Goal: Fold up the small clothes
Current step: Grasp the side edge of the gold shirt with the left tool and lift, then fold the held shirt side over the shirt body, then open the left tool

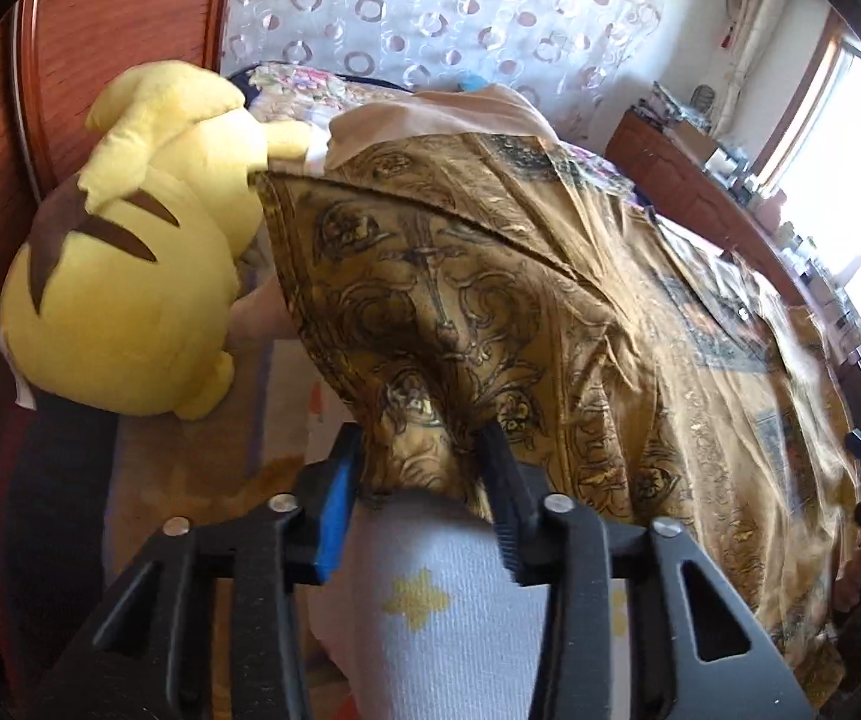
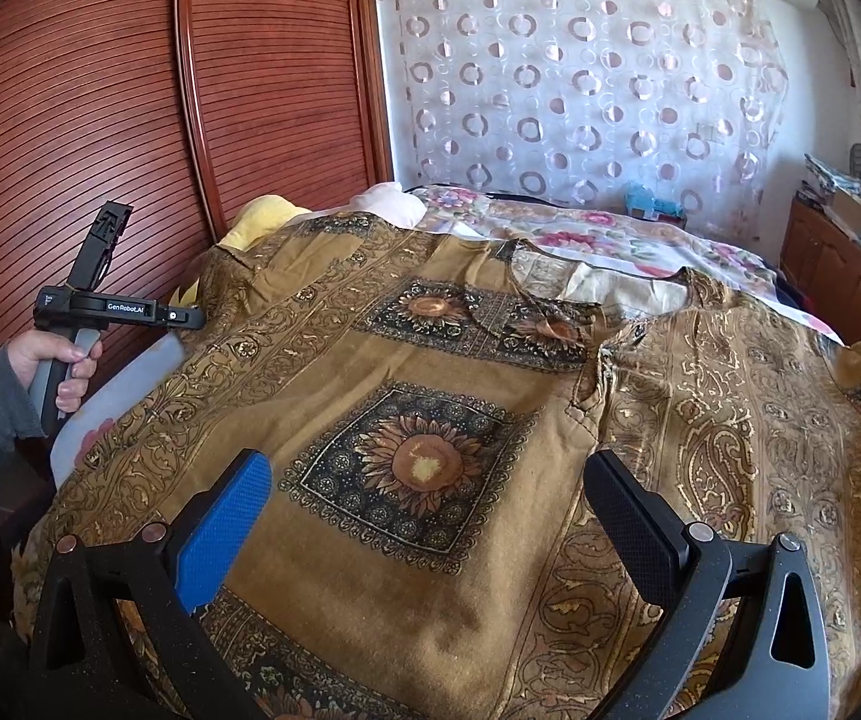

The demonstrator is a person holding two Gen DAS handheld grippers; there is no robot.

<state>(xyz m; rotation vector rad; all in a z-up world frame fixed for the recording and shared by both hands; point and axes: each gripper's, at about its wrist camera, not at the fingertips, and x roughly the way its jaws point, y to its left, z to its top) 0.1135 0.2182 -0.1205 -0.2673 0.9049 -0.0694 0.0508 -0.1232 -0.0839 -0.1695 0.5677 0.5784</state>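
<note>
Garment: a mustard shirt (image 2: 430,372) with sunflower panels lies spread face up across the bed (image 2: 640,240), collar toward the far end, one edge hanging over the near side.
Left gripper (image 1: 424,468): its fingers are narrowed onto a bunched fold of the shirt's edge; cloth fills the gap and both pads press on it. No earlier view is given, so only the pinch itself is told.
Left hand (image 2: 64,369): seen from the right wrist view at the bed's left side, a grey sleeve behind it, gripping the handle.
Right gripper (image 2: 430,516): fingers wide, hovering over the lower sunflower panel, nothing between them, not touching the cloth as far as I can tell.
Nearby: a yellow plush (image 1: 130,252) sits at the shirt's far left corner, touching or overlapping the cloth; a pale starred fabric (image 1: 424,600) lies under the left gripper.
Step, as I judge it: the left side is taken for a fold toward the middle.
Risk: the pinch holds only a small bunch, so a lift may slip or drag a crooked crease.
Risk: the plush may snag the corner and pull the sleeve askew.
Risk: with the right gripper free, the shirt may slide across the bed instead of folding.
</note>
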